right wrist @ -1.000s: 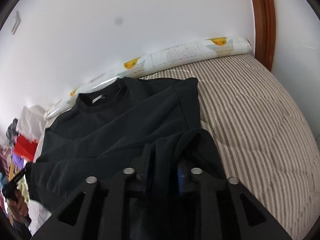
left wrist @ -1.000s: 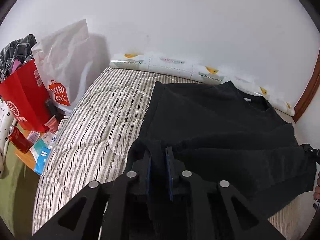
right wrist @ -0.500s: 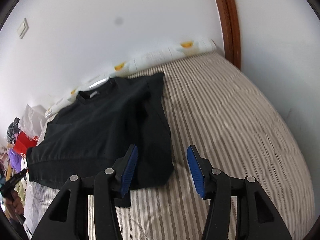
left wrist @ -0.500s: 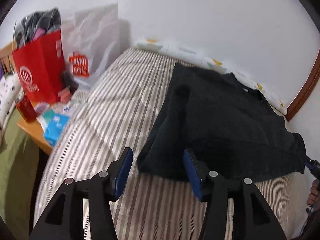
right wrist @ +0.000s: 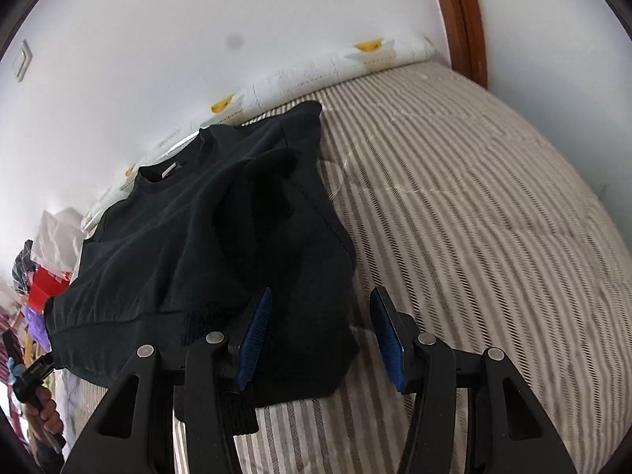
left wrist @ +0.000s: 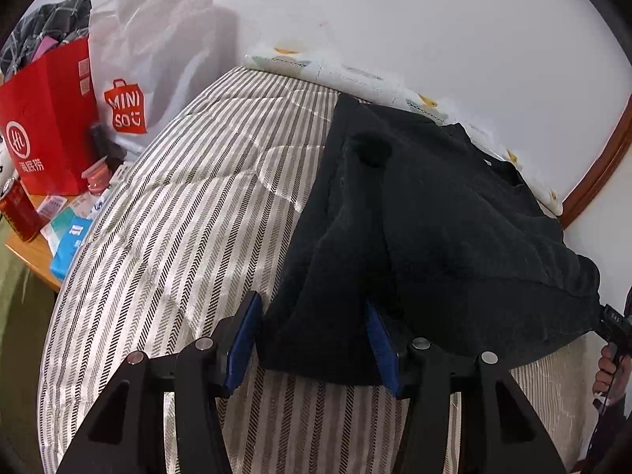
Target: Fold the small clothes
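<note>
A black sweatshirt (left wrist: 434, 213) lies on the striped bed (left wrist: 177, 213), neck towards the wall, both sleeves folded in over the body. My left gripper (left wrist: 312, 339) is open and empty, its blue pads either side of the folded left sleeve's lower end, just above it. In the right wrist view the sweatshirt (right wrist: 189, 237) lies left of centre. My right gripper (right wrist: 322, 339) is open and empty, over the garment's lower right corner and its ribbed cuff (right wrist: 237, 410).
A red paper bag (left wrist: 47, 118), a white Miniso bag (left wrist: 146, 67) and small boxes stand on a side table (left wrist: 35, 252) left of the bed. A rolled patterned blanket (right wrist: 316, 71) lies along the wall. A wooden frame (right wrist: 462, 19) stands at the right.
Both grippers opened and let go of the sleeves, which now lie folded on the sweatshirt. Both grippers then drew back towards the near edge and dropped closer to the garment.
</note>
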Action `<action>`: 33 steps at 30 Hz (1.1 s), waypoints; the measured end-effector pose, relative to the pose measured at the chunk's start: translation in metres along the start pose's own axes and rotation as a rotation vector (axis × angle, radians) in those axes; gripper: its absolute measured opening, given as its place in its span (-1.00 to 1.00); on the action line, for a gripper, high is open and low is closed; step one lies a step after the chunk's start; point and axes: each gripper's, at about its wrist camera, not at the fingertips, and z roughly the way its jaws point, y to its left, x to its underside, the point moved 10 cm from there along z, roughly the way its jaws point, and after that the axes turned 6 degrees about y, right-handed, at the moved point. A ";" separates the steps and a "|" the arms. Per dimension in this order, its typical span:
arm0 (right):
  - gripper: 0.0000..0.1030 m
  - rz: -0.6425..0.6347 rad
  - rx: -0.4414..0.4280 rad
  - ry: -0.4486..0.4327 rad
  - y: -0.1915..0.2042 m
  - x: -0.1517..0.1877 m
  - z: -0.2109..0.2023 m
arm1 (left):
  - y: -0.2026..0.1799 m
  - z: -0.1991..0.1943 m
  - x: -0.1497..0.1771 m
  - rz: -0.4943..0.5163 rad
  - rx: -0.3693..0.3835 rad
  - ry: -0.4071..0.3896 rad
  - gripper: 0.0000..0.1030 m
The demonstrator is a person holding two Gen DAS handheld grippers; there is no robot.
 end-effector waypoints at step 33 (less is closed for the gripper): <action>-0.70 -0.086 0.020 -0.060 0.010 0.086 -0.082 | -0.021 -0.086 0.109 0.056 0.022 -0.014 -0.75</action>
